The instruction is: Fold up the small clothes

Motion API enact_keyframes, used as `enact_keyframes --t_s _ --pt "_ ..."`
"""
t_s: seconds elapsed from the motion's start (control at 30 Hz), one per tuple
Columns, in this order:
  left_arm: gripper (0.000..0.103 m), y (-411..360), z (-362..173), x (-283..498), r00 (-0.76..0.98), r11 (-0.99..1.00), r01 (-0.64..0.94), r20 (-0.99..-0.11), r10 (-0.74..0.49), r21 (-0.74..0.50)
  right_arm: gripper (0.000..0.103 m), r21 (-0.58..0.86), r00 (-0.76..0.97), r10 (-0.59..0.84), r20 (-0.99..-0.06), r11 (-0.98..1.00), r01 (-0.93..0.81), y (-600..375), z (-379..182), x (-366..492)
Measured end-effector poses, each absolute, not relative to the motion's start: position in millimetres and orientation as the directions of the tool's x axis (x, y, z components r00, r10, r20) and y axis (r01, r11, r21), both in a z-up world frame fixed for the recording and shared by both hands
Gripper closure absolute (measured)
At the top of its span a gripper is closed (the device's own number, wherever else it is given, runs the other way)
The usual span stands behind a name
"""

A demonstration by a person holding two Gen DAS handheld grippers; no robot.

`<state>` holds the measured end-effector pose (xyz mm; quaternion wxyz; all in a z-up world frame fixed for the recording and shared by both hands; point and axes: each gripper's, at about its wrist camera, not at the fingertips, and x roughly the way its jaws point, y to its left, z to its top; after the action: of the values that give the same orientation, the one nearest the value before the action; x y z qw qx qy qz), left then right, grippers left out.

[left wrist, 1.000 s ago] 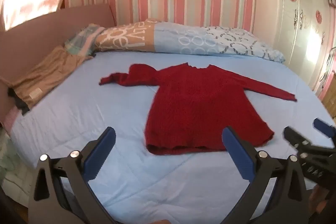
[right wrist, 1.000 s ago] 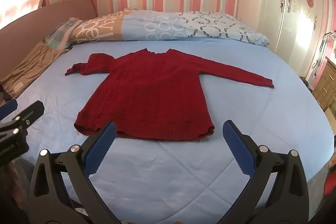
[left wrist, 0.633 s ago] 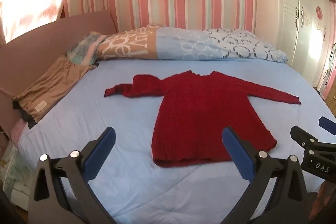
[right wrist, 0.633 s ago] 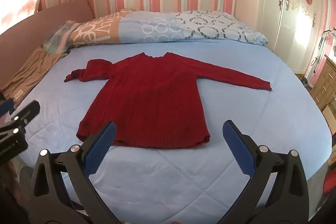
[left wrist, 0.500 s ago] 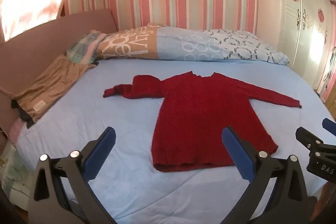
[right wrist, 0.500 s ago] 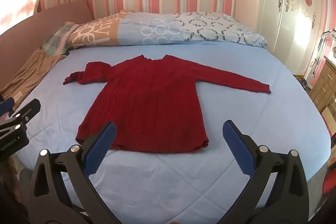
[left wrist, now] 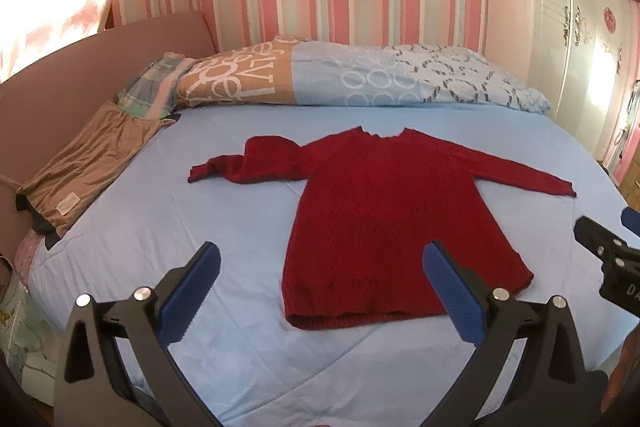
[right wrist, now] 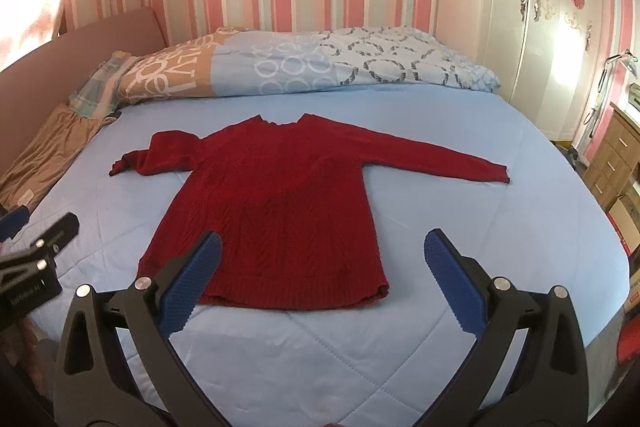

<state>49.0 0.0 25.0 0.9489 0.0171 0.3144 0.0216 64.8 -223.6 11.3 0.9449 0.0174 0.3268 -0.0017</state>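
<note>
A red knitted sweater point(left wrist: 384, 211) lies flat on the light blue bed point(left wrist: 200, 227), neck toward the pillows. Its right sleeve is stretched out straight; its left sleeve is bunched and doubled over near the shoulder. It also shows in the right wrist view point(right wrist: 276, 211). My left gripper point(left wrist: 320, 291) is open and empty, held above the bed's near edge in front of the hem. My right gripper point(right wrist: 322, 283) is open and empty, also just short of the hem. Each gripper shows at the edge of the other's view.
A patterned pillow and quilt point(left wrist: 360, 79) lie along the headboard side. A folded tan garment point(left wrist: 84, 167) rests at the bed's left edge by the pink headboard. A white wardrobe point(right wrist: 540, 19) and a wooden drawer unit point(right wrist: 616, 163) stand to the right.
Both grippers have drawn back and risen a little from the sweater, so it sits farther off in both views. The sweater has not moved.
</note>
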Motion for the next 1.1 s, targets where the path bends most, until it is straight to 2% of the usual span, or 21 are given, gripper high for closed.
enact_keyframes --t_s 0.6,1.1 --pt "0.001 -4 24 52 0.795 1.000 0.005 -0.606 -0.015 -0.018 0.003 0.105 0.785 0.069 -0.615 0.995 -0.005 -223 3 64" --pt "0.001 -6 26 53 0.818 0.999 -0.048 -0.575 0.028 -0.019 0.003 0.105 0.801 0.061 -0.596 0.994 0.003 -232 10 59"
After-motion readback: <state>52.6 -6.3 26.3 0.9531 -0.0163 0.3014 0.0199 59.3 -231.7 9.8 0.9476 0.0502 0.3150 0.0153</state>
